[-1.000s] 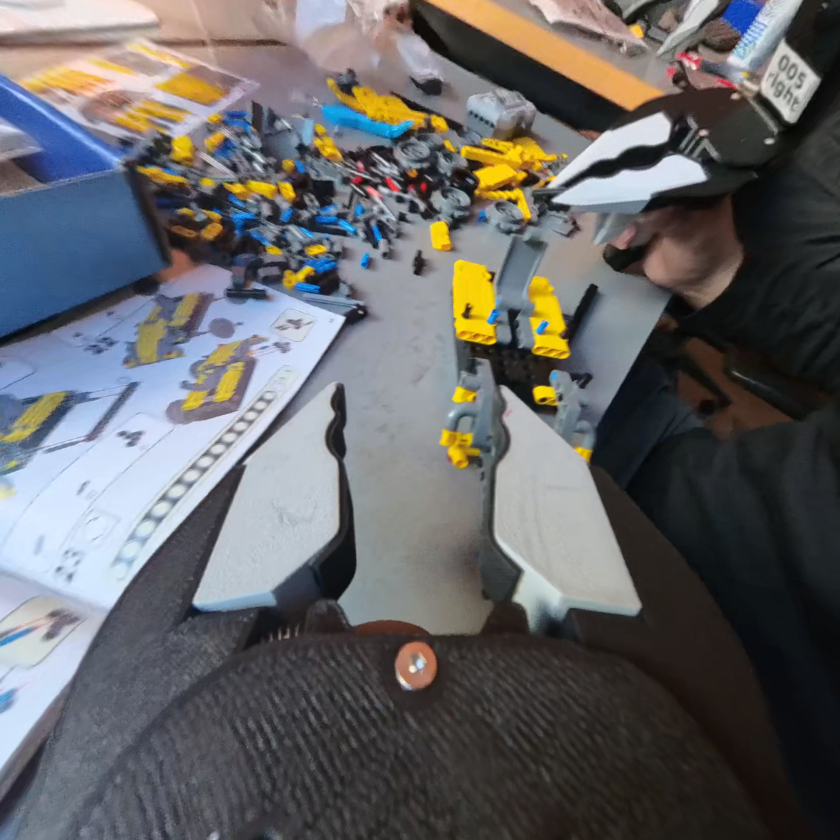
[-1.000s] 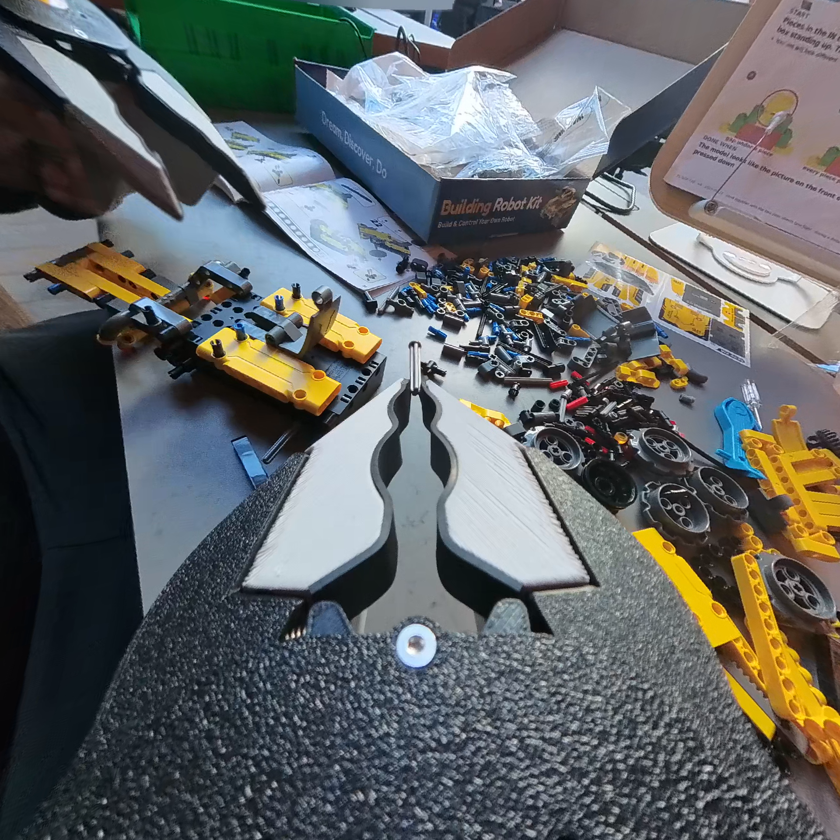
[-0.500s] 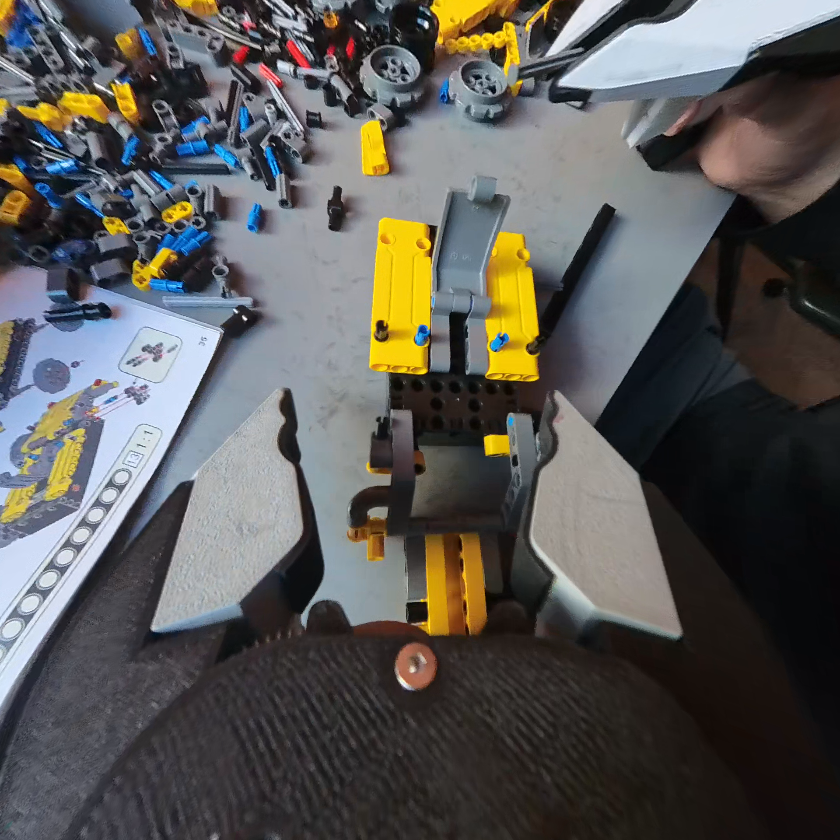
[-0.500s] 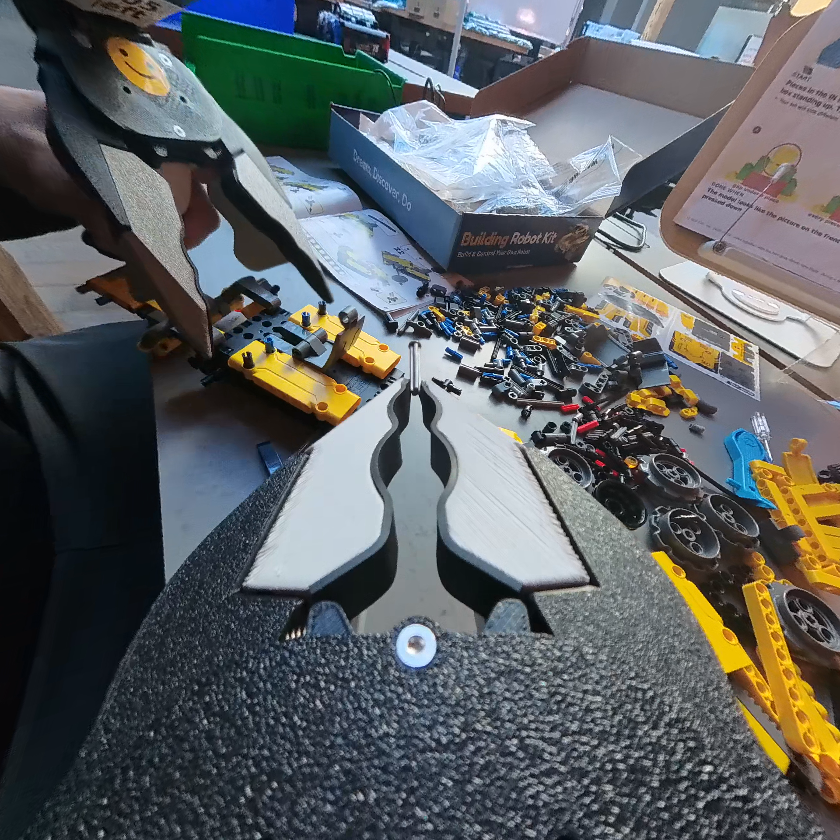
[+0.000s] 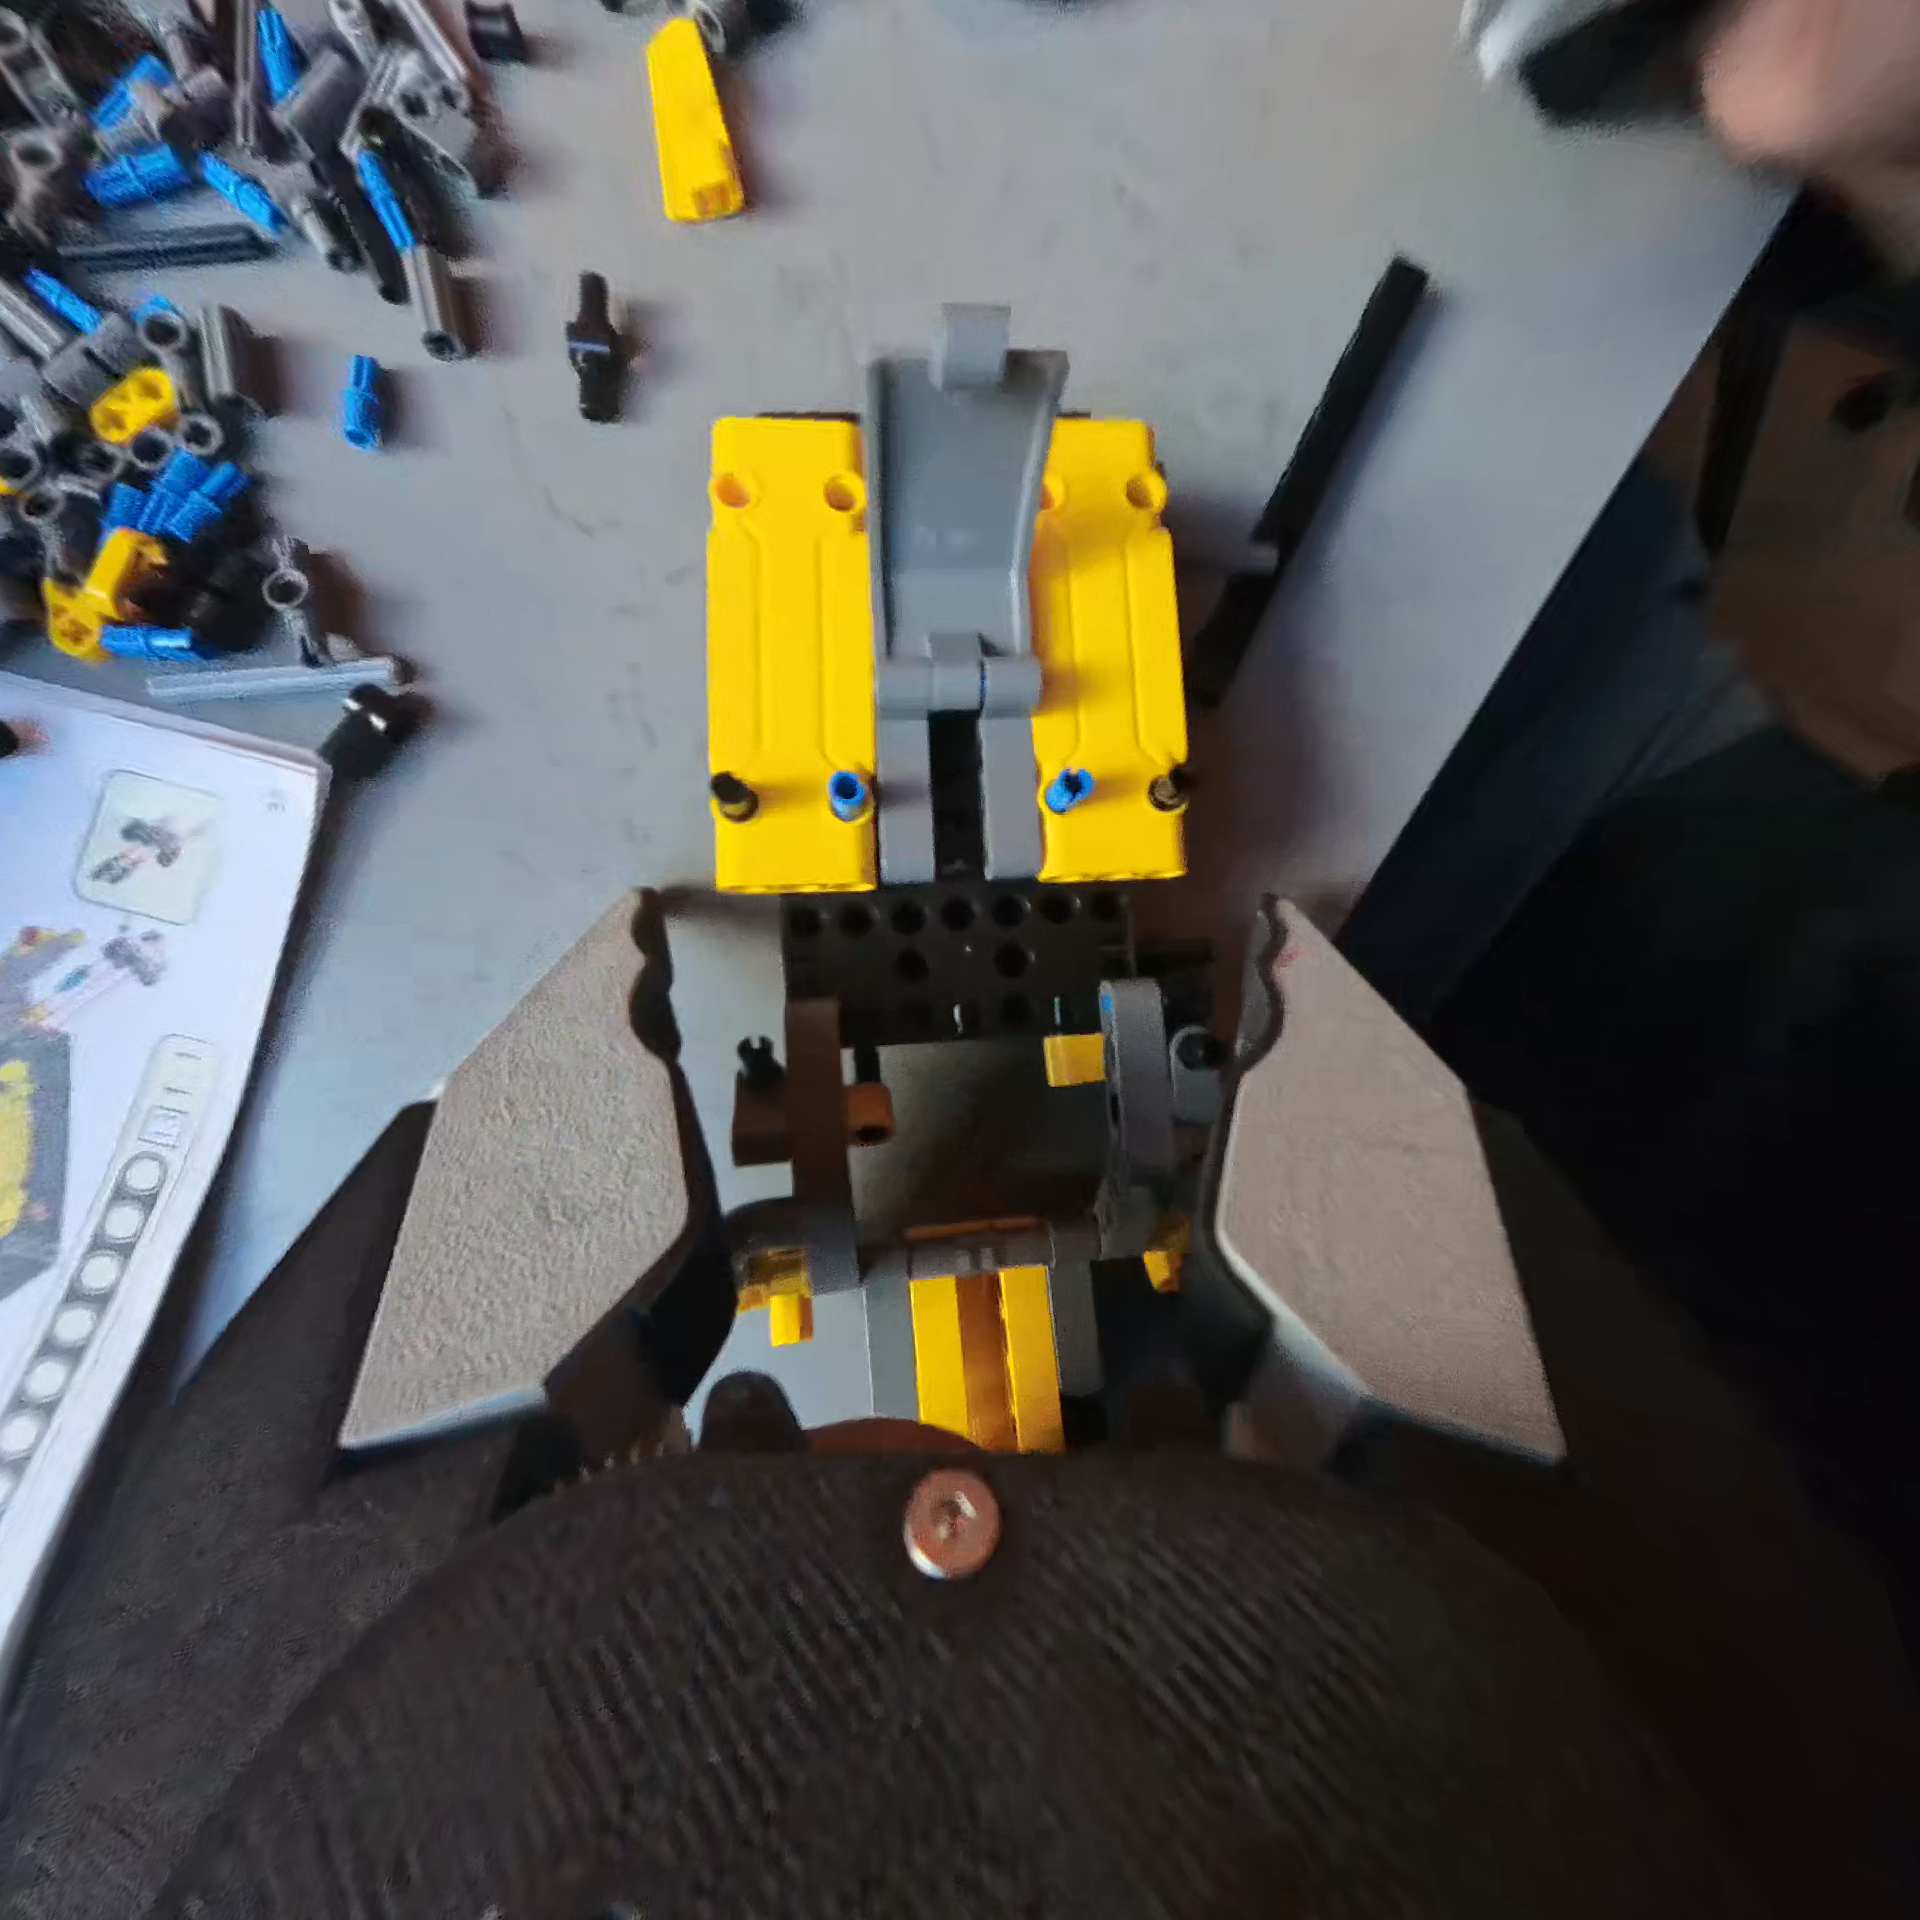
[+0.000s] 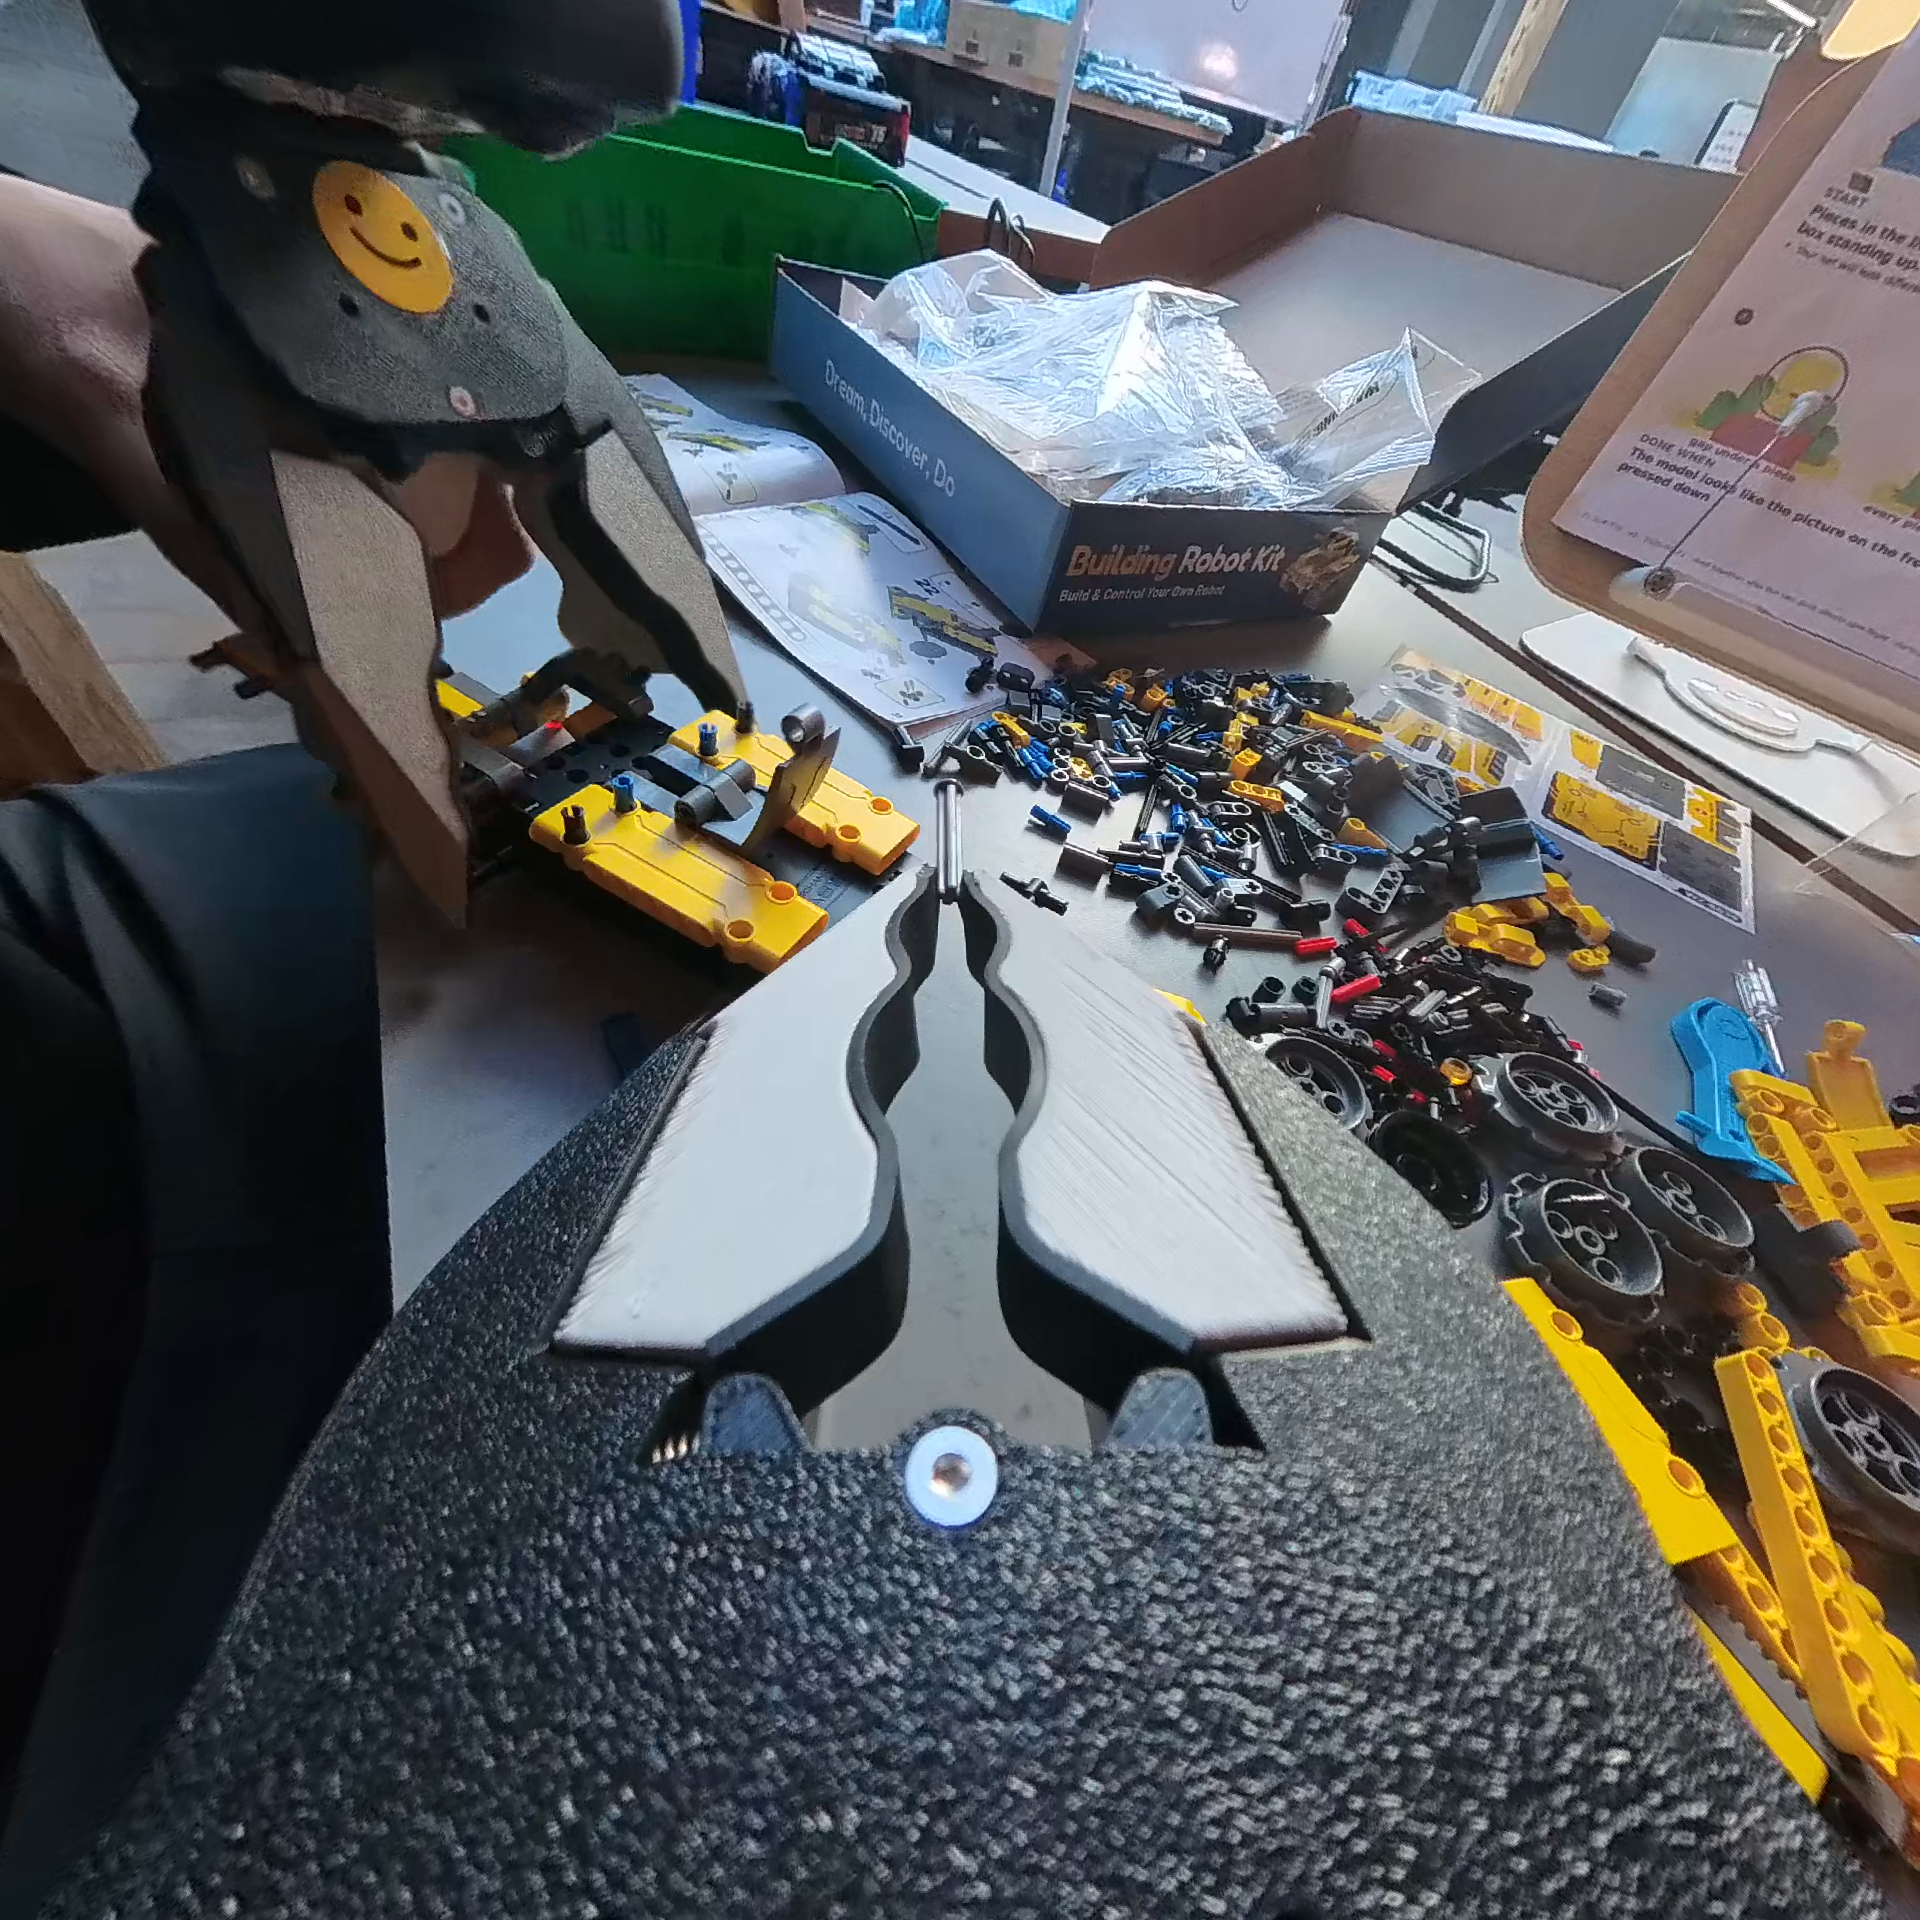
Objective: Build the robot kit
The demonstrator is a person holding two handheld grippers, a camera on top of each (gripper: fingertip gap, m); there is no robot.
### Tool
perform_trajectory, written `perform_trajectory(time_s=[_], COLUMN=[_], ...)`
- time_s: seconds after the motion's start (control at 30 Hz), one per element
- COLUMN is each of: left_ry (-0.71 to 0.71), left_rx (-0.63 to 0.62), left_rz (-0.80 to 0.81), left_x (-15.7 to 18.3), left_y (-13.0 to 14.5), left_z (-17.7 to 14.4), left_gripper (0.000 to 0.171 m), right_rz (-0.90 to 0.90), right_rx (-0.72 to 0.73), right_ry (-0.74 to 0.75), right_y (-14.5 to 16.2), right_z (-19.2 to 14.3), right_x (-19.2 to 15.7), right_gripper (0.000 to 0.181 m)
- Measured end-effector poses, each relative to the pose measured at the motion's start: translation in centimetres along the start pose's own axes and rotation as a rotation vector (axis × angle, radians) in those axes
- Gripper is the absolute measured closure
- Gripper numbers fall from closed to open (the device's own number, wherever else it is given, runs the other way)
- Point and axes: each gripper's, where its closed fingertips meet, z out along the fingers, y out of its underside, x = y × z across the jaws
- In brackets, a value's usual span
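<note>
A half-built model (image 5: pixel 790 644) of yellow panels, a black frame and grey parts lies on the grey table near its edge. My left gripper (image 5: pixel 954 925) is open and straddles the model's rear end, one finger on each side, the right finger close to a grey arm piece. In the right wrist view the left gripper (image 6: pixel 587 800) stands tilted over the model (image 6: pixel 665 883) at the left. My right gripper (image 6: pixel 948 888) is shut on a thin grey rod (image 6: pixel 943 831) that sticks out past its tips, just right of the model.
A pile of small loose parts (image 6: pixel 1247 790), black wheels (image 6: pixel 1558 1101) and yellow beams (image 6: pixel 1849 1174) fills the right. An open booklet (image 5: pixel 135 987), a blue box of plastic bags (image 6: pixel 1039 520) and a green bin (image 6: pixel 686 218) lie behind. A black beam (image 5: pixel 1320 447) lies by the table edge (image 5: pixel 1475 727).
My left gripper has moved forward and down over the model, and its open fingers now sit around the rear end. My right gripper still holds the rod, barely moved.
</note>
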Motion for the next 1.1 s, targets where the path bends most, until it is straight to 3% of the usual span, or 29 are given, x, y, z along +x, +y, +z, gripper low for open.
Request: perform_trajectory(time_s=[0.17, 0.23, 0.33, 0.57, 0.63, 0.77, 0.97, 1.1], left_ry=[-0.047, 0.019, 0.119, 0.672, 0.762, 0.802, 0.918, 0.877], left_rx=[-0.115, -0.119, -0.11, -0.065, -0.048, 0.007, 0.092, 0.148], left_rz=[0.111, 0.086, 0.024, -0.327, -0.395, -0.442, -0.515, -0.486], left_x=[-0.2, -0.2, -1.3, -3.0, -3.6, -4.2, -4.3, -4.9], left_y=[0.4, 0.0, -0.6, -2.3, -2.5, -2.7, -2.6, -2.3], left_z=[0.4, 0.0, -0.4, -2.7, -3.1, -3.2, -4.0, -4.4], left_gripper=[0.073, 0.084, 0.084, 0.092, 0.093, 0.094, 0.091, 0.089], right_rz=[-0.006, -0.006, -0.007, 0.0, 0.049, 0.039, 0.051, 0.056], right_rx=[0.005, 0.011, 0.021, 0.049, 0.028, -0.124, -0.172, -0.211], right_ry=[-0.007, -0.012, -0.024, -0.097, -0.129, -0.125, -0.128, -0.13], right_y=[-0.1, -0.2, -0.3, -1.2, -1.6, -1.0, -2.1, -1.6], right_z=[0.0, 0.0, -0.1, 0.2, 1.0, 3.8, 7.3, 8.6], right_x=[-0.2, -0.3, -0.6, -2.5, -3.3, -4.1, -3.7, -3.5], right_gripper=[0.177, 0.177, 0.177, 0.177, 0.178, 0.177, 0.177, 0.177])
